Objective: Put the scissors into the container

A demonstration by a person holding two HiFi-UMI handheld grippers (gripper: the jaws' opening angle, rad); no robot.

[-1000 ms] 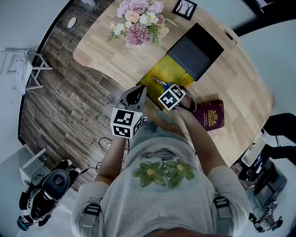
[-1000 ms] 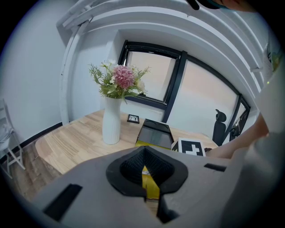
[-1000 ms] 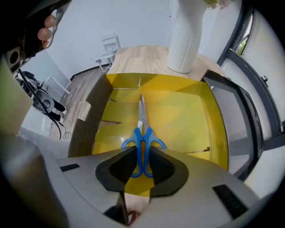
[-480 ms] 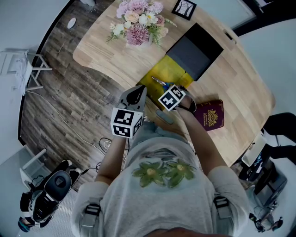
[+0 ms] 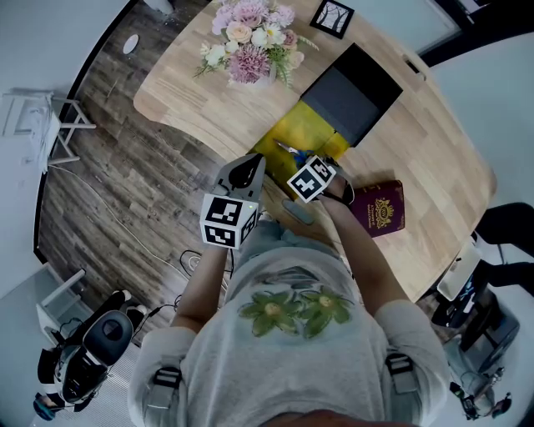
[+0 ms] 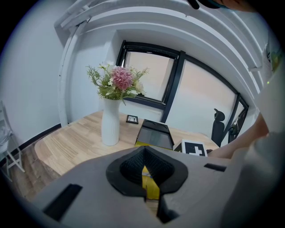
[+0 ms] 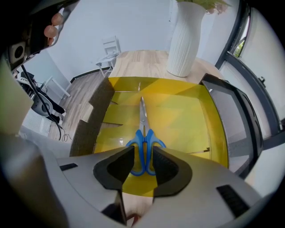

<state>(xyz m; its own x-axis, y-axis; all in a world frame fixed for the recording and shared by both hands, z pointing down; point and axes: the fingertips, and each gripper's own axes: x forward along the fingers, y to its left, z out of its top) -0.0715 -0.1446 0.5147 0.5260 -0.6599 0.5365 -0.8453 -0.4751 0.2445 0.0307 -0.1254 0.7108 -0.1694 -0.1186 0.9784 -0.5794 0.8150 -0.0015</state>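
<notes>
Blue-handled scissors (image 7: pixel 143 133) lie flat on the floor of the yellow container (image 7: pixel 187 116), blades pointing away from me. My right gripper (image 7: pixel 143 156) hovers over the handles with its jaws opening; the handles sit between the pads (image 7: pixel 119 167), which do not press on them. From the head view the scissors (image 5: pixel 289 150) rest in the yellow container (image 5: pixel 288 132) just beyond the right gripper (image 5: pixel 302 163). My left gripper (image 5: pixel 244 173) hangs off the table's near edge, jaws together and nothing in them; its own view shows the closed left gripper (image 6: pixel 145 174).
A white vase of flowers (image 5: pixel 249 46) stands at the far left of the wooden table (image 5: pixel 192 100). A black box (image 5: pixel 355 92) adjoins the container's far side. A maroon booklet (image 5: pixel 380 208) lies to the right, and a small picture frame (image 5: pixel 333 15) sits at the back.
</notes>
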